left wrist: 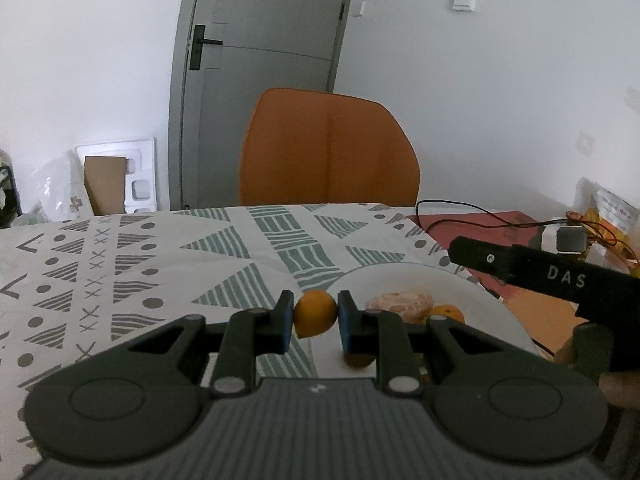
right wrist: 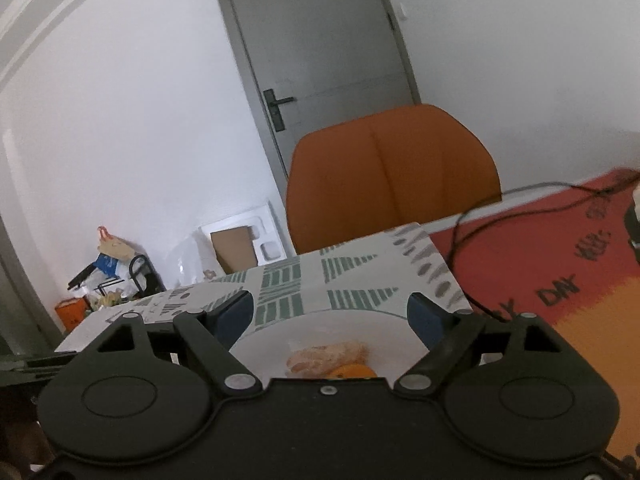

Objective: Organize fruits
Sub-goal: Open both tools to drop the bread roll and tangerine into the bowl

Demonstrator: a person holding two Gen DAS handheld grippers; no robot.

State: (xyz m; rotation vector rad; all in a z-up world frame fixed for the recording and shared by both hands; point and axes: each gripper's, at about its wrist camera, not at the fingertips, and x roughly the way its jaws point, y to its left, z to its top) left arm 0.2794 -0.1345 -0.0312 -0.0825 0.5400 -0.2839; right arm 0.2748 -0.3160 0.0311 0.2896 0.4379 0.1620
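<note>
The left gripper (left wrist: 315,320) is clenched on a small orange (left wrist: 315,313), which sits between its two blue pads, above the near left rim of the white plate (left wrist: 472,300). Just right of this gripper, on the plate, lie a peeled fruit (left wrist: 402,305) and another orange (left wrist: 447,313). The right gripper (right wrist: 331,316) is released, jaws wide apart, with the plate just ahead of it.

Both wrist cameras are looking low across the table (left wrist: 120,272) toward its far edge, sitting close above the white plate (left wrist: 472,296), sharing it, the orange chair (right wrist: 392,176) and the door (right wrist: 320,40).
</note>
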